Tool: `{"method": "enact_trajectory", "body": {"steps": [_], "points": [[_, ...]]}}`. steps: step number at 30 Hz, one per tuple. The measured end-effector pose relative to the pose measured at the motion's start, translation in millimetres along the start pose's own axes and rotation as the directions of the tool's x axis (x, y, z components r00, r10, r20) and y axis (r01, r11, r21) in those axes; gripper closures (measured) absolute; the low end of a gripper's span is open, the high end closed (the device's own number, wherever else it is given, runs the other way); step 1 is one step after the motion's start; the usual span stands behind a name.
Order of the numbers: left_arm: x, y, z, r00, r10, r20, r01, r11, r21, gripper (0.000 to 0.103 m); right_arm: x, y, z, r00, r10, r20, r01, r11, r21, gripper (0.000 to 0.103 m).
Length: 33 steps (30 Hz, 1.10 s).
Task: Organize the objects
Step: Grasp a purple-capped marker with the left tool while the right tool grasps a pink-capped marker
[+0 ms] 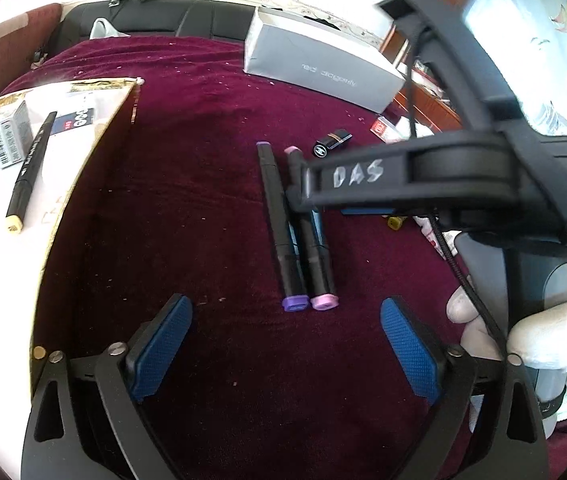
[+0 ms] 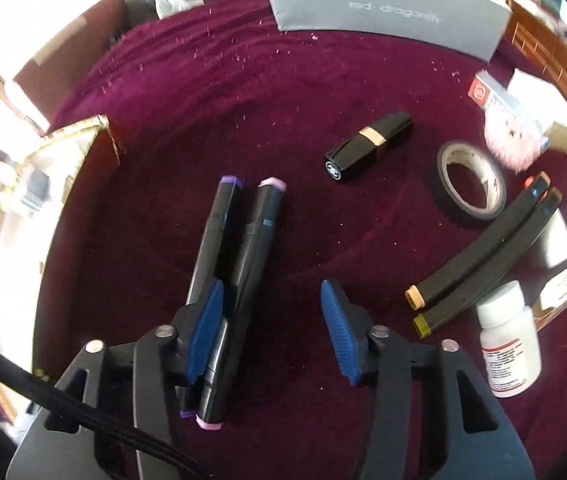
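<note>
Two black markers lie side by side on the maroon cloth: a purple-capped marker (image 1: 279, 220) (image 2: 219, 236) and a pink-capped marker (image 1: 315, 252) (image 2: 255, 248). My right gripper (image 2: 273, 332) (image 1: 303, 200) is down over them and open. The pink-capped marker sits between its jaws beside the left pad (image 2: 205, 332); the right pad (image 2: 341, 332) stands well clear of it. The purple-capped marker runs under the left finger, outside the jaws. My left gripper (image 1: 287, 344) hovers open just in front of the markers' near caps, with nothing between its pads.
A gold-rimmed tray (image 1: 95, 128) at the left holds a yellow-capped marker (image 1: 29, 172) and small boxes. A grey box (image 1: 323, 64) stands at the back. A lipstick (image 2: 367, 146), tape roll (image 2: 471, 184), two more markers (image 2: 479, 256) and a pill bottle (image 2: 509, 348) lie right.
</note>
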<state>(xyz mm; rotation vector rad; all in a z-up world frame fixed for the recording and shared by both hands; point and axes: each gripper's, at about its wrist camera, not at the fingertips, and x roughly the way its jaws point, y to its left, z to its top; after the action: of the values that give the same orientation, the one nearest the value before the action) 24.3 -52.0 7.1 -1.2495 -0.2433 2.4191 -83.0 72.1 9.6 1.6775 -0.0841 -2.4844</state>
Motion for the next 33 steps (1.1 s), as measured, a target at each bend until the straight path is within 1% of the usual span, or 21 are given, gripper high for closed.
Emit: {"method": "enact_trajectory", "body": {"steps": [2,3,4,5,7,9,11,13,15,17,19,21,25,26,27,28,29,30,31,32,33], "points": [[-2,1,-1,1.0,-0.001,-0.014,0.001,1.0,-0.001,0.013,3,3,2,0.998,-0.062,-0.019,0.061,0.997,-0.042,0.065],[-6,-1,-3,1.0,-0.006,-0.027,0.006,1.0,0.0,0.013,4,4,4,0.996,-0.08,-0.026,0.078,0.995,-0.065,0.068],[-11,-3,-4,0.999,-0.013,-0.03,0.014,1.0,0.004,0.013,6,3,7,0.995,-0.092,-0.028,0.09,0.993,-0.075,0.077],[-17,-5,-4,1.0,-0.018,-0.025,0.018,1.0,0.01,0.013,5,0,7,0.994,-0.101,-0.028,0.099,0.992,-0.08,0.085],[-28,-9,1,1.0,-0.007,0.004,0.007,1.0,0.027,0.013,0,-11,3,0.996,-0.086,-0.028,0.084,0.995,-0.062,0.091],[-33,-11,9,0.999,0.032,0.02,-0.033,0.999,0.034,0.013,-6,-28,-8,0.997,-0.077,-0.016,0.076,0.997,-0.03,0.091],[-29,-11,21,0.997,0.076,0.022,-0.077,0.997,0.03,0.013,-14,-42,-19,0.998,-0.07,0.0,0.07,0.998,-0.003,0.091],[-17,-10,32,0.992,0.125,0.007,-0.125,0.992,0.024,0.013,-26,-61,-37,0.999,-0.051,0.019,0.05,0.998,0.041,0.091],[-2,-12,40,0.989,0.15,-0.014,-0.149,0.988,0.04,0.013,-36,-77,-54,0.999,-0.013,0.035,0.01,0.997,0.082,0.091],[19,-13,48,0.981,0.189,-0.044,-0.186,0.981,0.053,0.013,-42,-87,-64,0.999,0.018,0.049,-0.024,0.994,0.109,0.091],[38,-13,55,0.975,0.208,-0.072,-0.205,0.977,0.056,0.013,-43,-91,-67,0.998,0.039,0.056,-0.046,0.992,0.118,0.091],[48,-16,57,0.967,0.238,-0.093,-0.232,0.97,0.071,0.013,-46,-96,-70,0.996,0.057,0.062,-0.065,0.99,0.127,0.091],[58,-23,60,0.953,0.296,-0.066,-0.288,0.951,0.116,0.014,-45,-94,-71,0.995,0.071,0.075,-0.081,0.988,0.134,0.091],[60,-25,60,0.95,0.306,-0.06,-0.297,0.946,0.128,0.019,-45,-96,-72,0.994,0.076,0.078,-0.086,0.987,0.137,0.091],[64,-25,60,0.947,0.315,-0.063,-0.304,0.942,0.139,0.028,-44,-96,-71,0.993,0.081,0.08,-0.092,0.986,0.142,0.091],[67,-27,58,0.944,0.327,-0.054,-0.315,0.936,0.157,0.029,-43,-96,-71,0.993,0.084,0.081,-0.096,0.985,0.144,0.09],[69,-30,58,0.944,0.326,-0.043,-0.315,0.934,0.168,0.033,-44,-97,-72,0.993,0.088,0.082,-0.1,0.984,0.146,0.09],[68,-32,57,0.947,0.318,-0.037,-0.307,0.935,0.177,0.041,-43,-97,-72,0.992,0.091,0.083,-0.102,0.984,0.147,0.09],[67,-34,56,0.95,0.308,-0.04,-0.296,0.936,0.188,0.046,-41,-95,-71,0.992,0.091,0.085,-0.103,0.984,0.147,0.09],[66,-36,56,0.953,0.299,-0.043,-0.285,0.938,0.199,0.06,-40,-95,-70,0.992,0.091,0.086,-0.103,0.983,0.149,0.09],[64,-39,55,0.957,0.287,-0.047,-0.271,0.94,0.208,0.07,-41,-94,-71,0.992,0.088,0.087,-0.1,0.984,0.149,0.09]]}}
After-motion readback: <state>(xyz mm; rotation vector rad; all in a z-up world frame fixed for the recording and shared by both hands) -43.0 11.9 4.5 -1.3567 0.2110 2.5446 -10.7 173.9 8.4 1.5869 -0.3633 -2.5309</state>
